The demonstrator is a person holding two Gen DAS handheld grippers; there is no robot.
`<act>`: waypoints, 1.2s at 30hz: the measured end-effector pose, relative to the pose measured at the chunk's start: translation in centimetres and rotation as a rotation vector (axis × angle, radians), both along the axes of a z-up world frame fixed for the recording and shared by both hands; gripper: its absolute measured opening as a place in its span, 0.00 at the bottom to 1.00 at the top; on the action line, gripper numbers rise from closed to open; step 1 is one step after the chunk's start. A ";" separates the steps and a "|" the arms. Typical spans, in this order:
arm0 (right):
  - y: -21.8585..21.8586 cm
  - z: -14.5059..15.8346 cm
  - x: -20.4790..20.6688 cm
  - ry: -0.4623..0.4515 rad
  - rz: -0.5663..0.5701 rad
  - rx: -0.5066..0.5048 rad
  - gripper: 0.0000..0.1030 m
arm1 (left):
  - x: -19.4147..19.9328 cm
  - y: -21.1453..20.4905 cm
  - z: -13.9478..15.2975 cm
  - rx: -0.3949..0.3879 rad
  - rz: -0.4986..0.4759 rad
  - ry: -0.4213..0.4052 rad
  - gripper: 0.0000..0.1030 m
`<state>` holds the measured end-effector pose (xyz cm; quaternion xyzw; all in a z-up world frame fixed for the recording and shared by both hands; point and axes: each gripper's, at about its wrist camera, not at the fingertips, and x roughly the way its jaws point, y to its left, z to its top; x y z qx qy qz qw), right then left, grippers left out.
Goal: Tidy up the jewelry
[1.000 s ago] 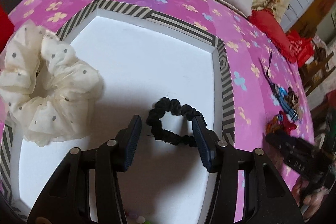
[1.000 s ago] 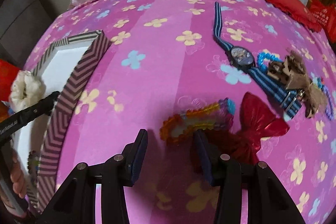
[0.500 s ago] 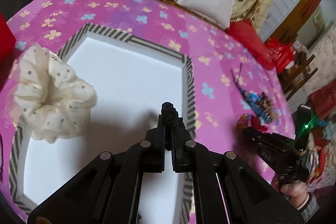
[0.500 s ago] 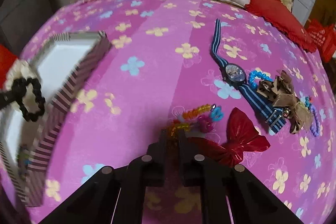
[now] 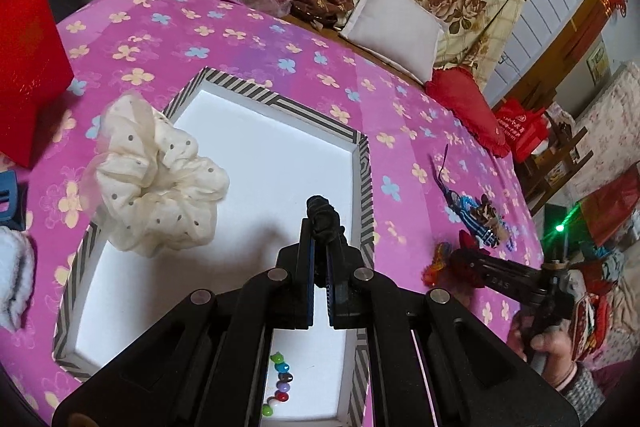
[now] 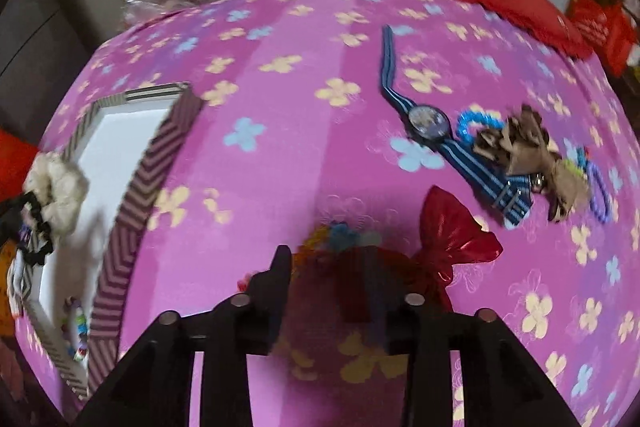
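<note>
- My left fingers (image 5: 318, 227) are pressed fully together on the black scrunchie (image 5: 323, 217), whose bunched end sticks out just past the tips, above the white floor of the striped box (image 5: 362, 187).
- I judge the step in hand to be sorting hair ties: this one is lifted inside the box and needs a resting place, perhaps beside the cream scrunchie (image 5: 160, 183), which sits off to the left of my tips on the box's rim.
- My right fingers (image 6: 326, 267) are opening, apart, with nothing pinched.
- The bead bracelet (image 6: 340, 235) lies between and just ahead of them on the tabletop (image 6: 280, 147), beside the red bow (image 6: 452, 239).
- Next, I think, the right must close on the bracelet without catching the bow.
</note>
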<state>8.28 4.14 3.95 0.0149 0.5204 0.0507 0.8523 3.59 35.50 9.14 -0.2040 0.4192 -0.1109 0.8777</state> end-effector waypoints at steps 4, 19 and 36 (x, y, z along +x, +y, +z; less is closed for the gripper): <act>0.0 -0.8 0.2 0.025 -0.016 0.057 0.34 | 0.2 0.7 -0.6 -0.006 0.011 0.013 0.03; 3.2 -2.2 1.0 0.030 -0.064 0.020 0.10 | -0.2 0.9 -1.0 0.031 0.016 0.045 0.03; 10.1 6.5 -3.9 -0.087 0.167 0.183 0.08 | -1.4 4.3 -1.8 0.089 0.097 0.143 0.03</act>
